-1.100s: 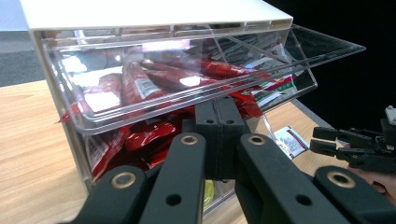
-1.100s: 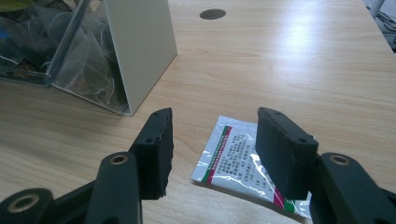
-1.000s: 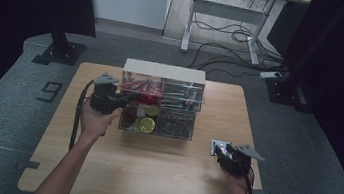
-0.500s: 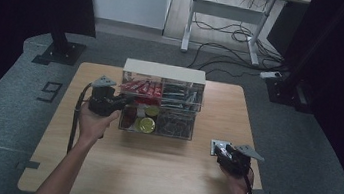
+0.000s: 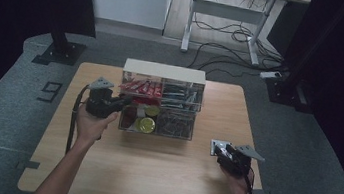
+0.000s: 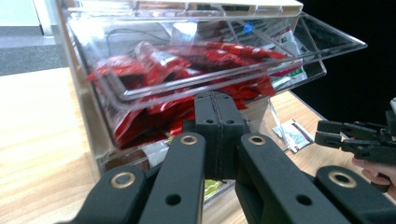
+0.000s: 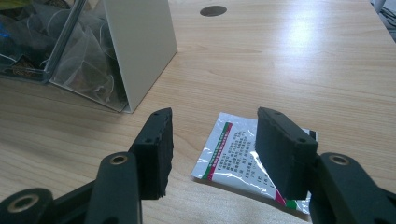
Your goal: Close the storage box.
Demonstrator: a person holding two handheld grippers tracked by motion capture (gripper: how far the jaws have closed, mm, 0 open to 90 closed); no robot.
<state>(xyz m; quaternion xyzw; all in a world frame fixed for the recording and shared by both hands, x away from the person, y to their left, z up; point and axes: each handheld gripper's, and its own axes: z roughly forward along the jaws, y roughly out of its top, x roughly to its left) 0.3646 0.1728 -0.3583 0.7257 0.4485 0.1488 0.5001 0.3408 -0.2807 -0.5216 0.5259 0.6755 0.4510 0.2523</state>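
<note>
Two hand-held claws are at work over a wooden table [image 5: 149, 175]. The left claw [image 5: 121, 101] is held at the left end of a clear plastic organizer [image 5: 161, 103] that stands toward the far middle of the table. In the left gripper view its jaws are pressed together with no gap; their tips meet just under the tilted-out upper left bin [image 6: 210, 56]. Whether the tips pinch the bin's lower lip or merely touch it cannot be told. That bin holds red packets [image 6: 177, 74]. In the high view the compartment below it holds round items, one with a yellow top [image 5: 146, 124].

The right claw [image 5: 223, 151] is near the table's right front edge, well apart from the organizer. In the right gripper view its jaws stand apart, released, one on each side of a white sachet [image 7: 243, 156] that lies flat on the table. The sachet has a red and green stripe along one edge and printed text. The jaws do not touch it. Beyond the jaws, the organizer's lower right bin [image 7: 60, 56] holds pyramid tea bags [image 7: 88, 70], and a beige side panel [image 7: 137, 46] closes the end of the unit.

The left gripper view also shows the right claw farther off at the right edge, with the sachet on the table near it.
</note>
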